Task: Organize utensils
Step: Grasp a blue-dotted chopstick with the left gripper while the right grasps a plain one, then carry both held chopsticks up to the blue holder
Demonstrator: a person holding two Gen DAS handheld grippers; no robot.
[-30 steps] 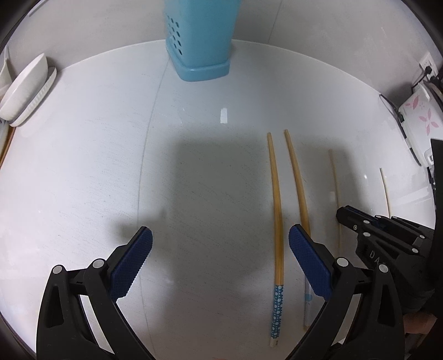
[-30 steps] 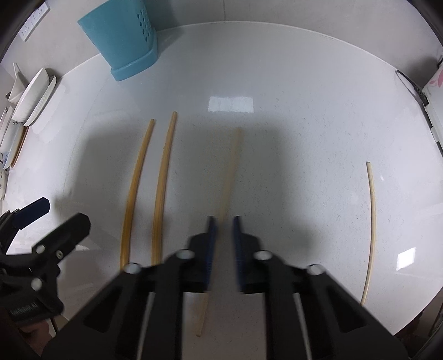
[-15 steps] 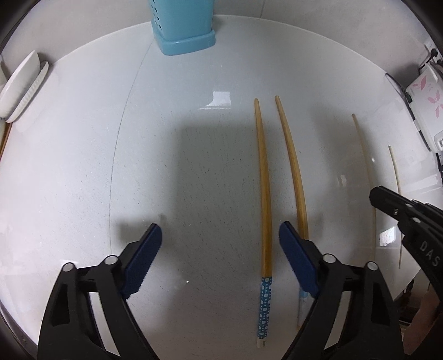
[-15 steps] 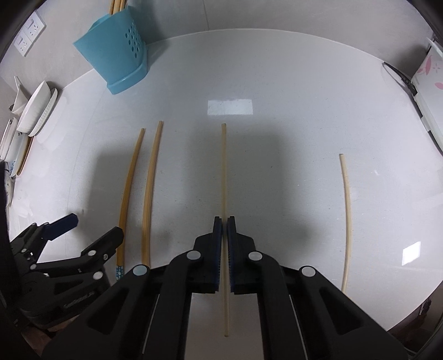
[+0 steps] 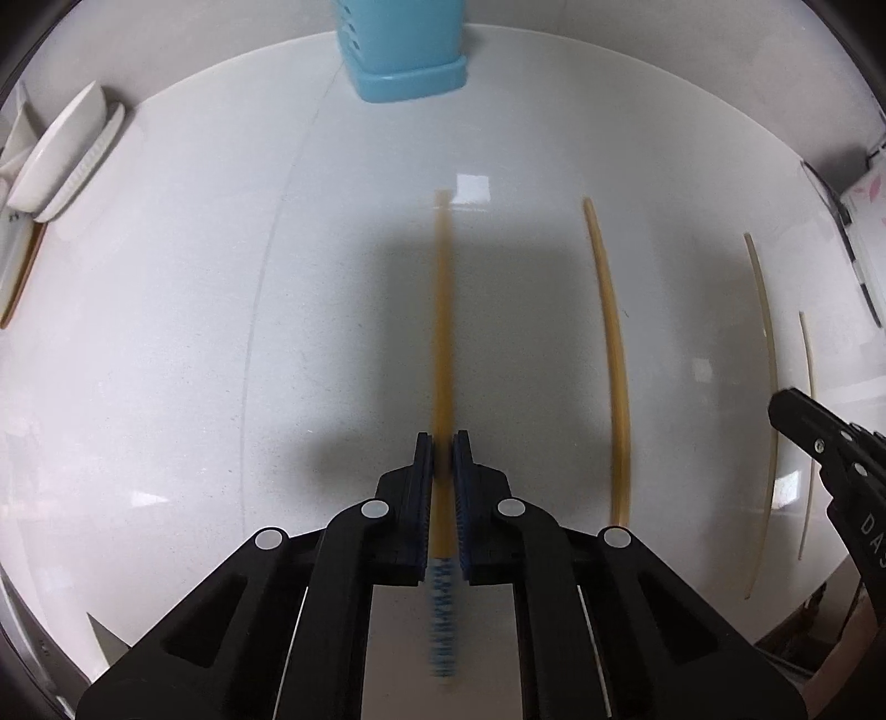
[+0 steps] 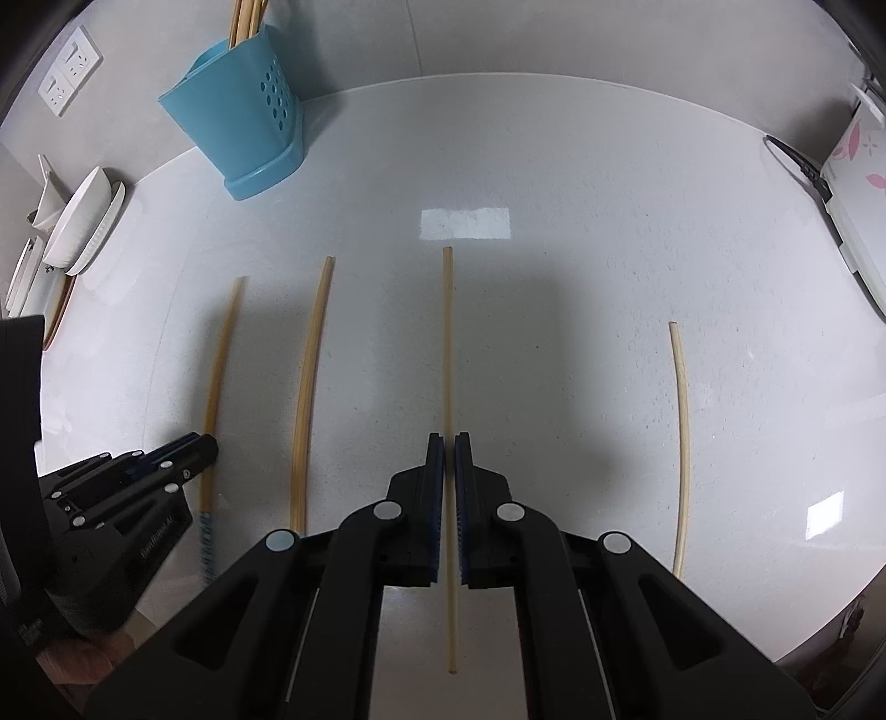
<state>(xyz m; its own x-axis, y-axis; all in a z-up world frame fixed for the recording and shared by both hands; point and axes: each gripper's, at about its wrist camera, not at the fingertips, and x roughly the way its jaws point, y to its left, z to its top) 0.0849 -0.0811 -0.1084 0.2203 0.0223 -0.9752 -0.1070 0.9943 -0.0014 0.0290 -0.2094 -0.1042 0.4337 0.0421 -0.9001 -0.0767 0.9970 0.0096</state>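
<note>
Your left claw (image 5: 443, 443) is clamped on a chopstick with a blue-patterned end (image 5: 442, 343). Its shaft runs forward between the blue pads, and the patterned end sticks out behind them toward you. This chopstick looks blurred in the left wrist view. Just to its right, a second brown chopstick (image 5: 612, 360) lies on the white counter (image 5: 166, 332), roughly parallel to the held one.

Your right claw (image 6: 449, 443) is closed on a thin pale chopstick (image 6: 447, 343), which points straight ahead, its near end reaching back between the black arms. To the right of it, well apart, another pale chopstick (image 6: 684, 432) lies on the counter. In the right wrist view, your left claw appears at the lower left, gripping the blue-ended chopstick.

A blue holder with holes (image 6: 243, 127) stands at the back of the counter against the wall, ahead and to the left. Several chopsticks (image 6: 246, 19) already stand upright inside it. White dishes (image 6: 83, 221) lean at the far left edge. A white appliance with pink flowers (image 6: 858, 160) sits at the far right.
</note>
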